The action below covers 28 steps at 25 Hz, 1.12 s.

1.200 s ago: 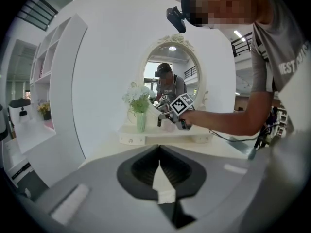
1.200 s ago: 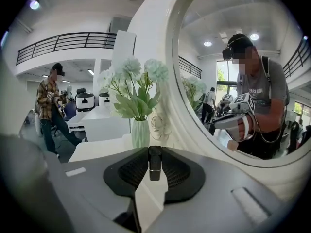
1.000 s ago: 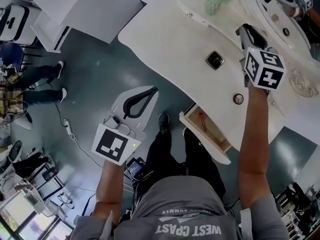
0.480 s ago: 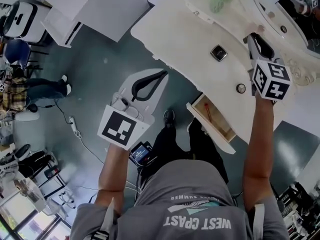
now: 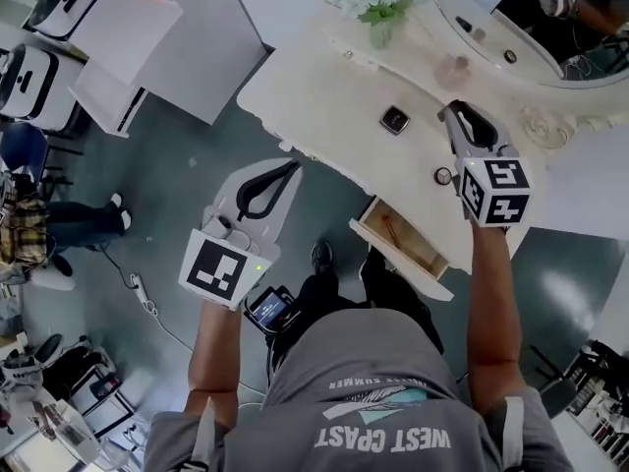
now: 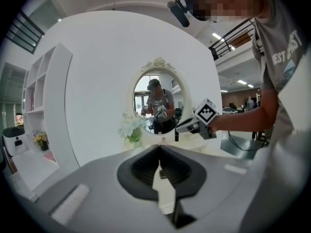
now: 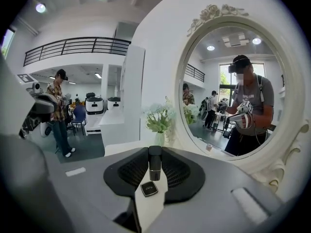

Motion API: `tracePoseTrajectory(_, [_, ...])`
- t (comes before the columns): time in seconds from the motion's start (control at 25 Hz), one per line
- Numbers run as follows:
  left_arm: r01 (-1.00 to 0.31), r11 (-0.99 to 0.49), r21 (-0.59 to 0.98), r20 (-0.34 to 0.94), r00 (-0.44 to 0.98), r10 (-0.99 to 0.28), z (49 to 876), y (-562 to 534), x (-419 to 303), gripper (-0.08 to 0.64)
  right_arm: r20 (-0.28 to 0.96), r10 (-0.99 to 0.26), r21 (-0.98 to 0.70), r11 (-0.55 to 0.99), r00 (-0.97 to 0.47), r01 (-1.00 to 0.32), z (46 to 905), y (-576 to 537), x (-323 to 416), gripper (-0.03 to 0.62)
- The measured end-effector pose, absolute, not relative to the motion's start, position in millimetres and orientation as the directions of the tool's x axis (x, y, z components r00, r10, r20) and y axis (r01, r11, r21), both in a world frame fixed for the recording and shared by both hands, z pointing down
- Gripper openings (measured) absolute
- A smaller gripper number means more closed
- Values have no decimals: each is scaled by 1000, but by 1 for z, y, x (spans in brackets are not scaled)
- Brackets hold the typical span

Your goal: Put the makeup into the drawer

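A black makeup tube (image 7: pixel 155 163) stands upright, pinched between the jaws of the right gripper (image 5: pixel 454 114). Beyond those jaws and lower, a square compact (image 7: pixel 148 189) lies on the vanity (image 5: pixel 314 77). The open drawer (image 5: pixel 403 249) is behind and below that gripper, toward the person. The left gripper (image 6: pixel 159 148), its jaw tips together on nothing, hangs well to the left, off the vanity.
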State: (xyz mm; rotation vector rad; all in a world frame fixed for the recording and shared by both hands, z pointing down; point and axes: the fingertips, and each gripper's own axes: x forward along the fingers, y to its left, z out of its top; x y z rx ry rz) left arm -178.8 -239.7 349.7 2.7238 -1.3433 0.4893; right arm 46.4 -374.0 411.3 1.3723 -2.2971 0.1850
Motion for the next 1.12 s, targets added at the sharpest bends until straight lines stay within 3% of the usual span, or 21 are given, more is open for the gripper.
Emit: tracePoseTrajectory(1.12, [-518, -851, -87, 372, 775, -510, 341, -256, -88, 3, 539, -727, -42, 480, -425, -876, 437, -241, 98, 89])
